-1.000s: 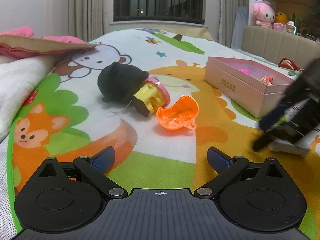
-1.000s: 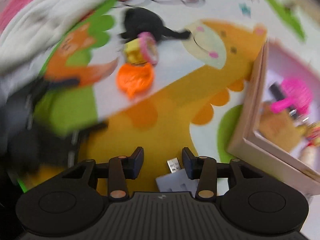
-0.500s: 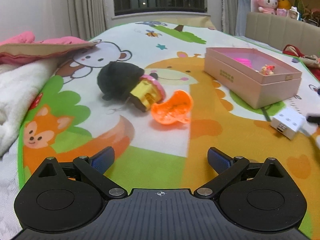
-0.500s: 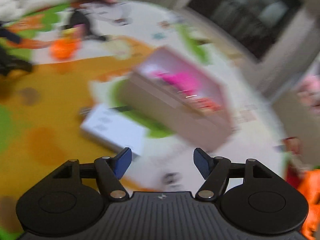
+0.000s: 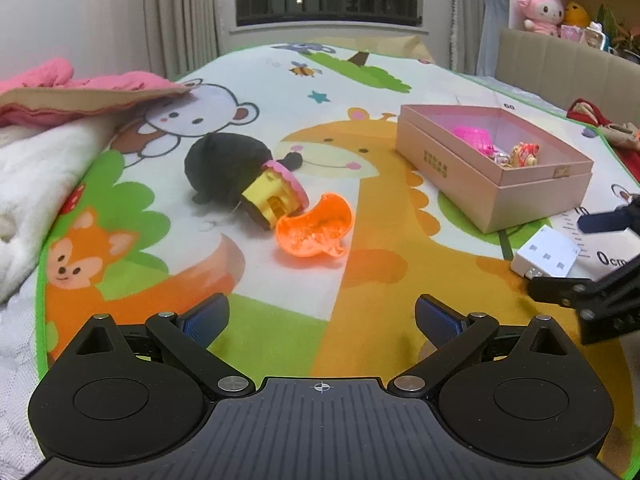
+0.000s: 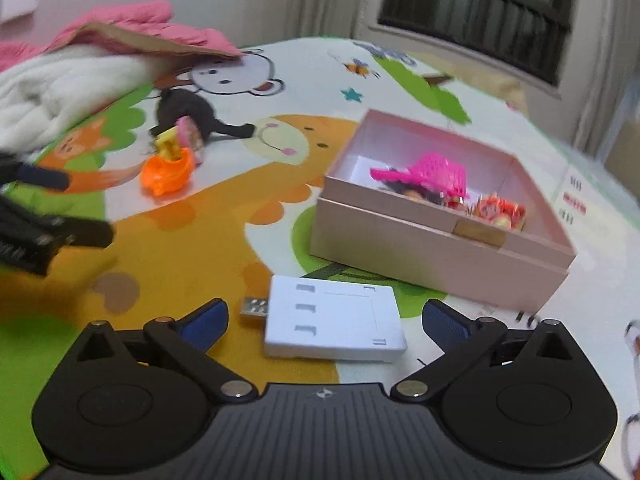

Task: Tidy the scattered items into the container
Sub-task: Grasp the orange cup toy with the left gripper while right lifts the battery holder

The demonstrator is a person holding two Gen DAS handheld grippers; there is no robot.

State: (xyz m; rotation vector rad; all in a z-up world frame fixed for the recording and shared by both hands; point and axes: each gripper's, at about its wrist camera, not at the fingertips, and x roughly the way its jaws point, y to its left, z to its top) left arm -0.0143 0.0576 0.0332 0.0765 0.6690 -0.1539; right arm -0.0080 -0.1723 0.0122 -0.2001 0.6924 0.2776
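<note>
A pink open box (image 5: 492,204) (image 6: 440,240) sits on the animal-print mat and holds a pink toy (image 6: 432,170) and a small red figure (image 6: 500,208). A white USB adapter (image 6: 332,326) (image 5: 546,256) lies flat on the mat in front of the box. My right gripper (image 6: 324,320) straddles the adapter, jaws opening, pads clear of it. Farther left lie an orange shell toy (image 5: 316,226) (image 6: 168,170), a yellow and pink toy house (image 5: 276,196) and a black plush (image 5: 224,168). My left gripper (image 5: 322,316) is open and empty, well short of them.
A white blanket (image 5: 36,184) and a pink cushion (image 5: 80,92) cover the mat's left side. A padded headboard with plush toys (image 5: 538,6) stands at the back right. A red item (image 5: 592,114) lies at the right edge, beyond the box.
The right gripper's jaws have spread wide and its view has swung round onto the box, with the adapter lying on the mat. The left view has pulled back slightly; the right gripper re-enters at its right edge.
</note>
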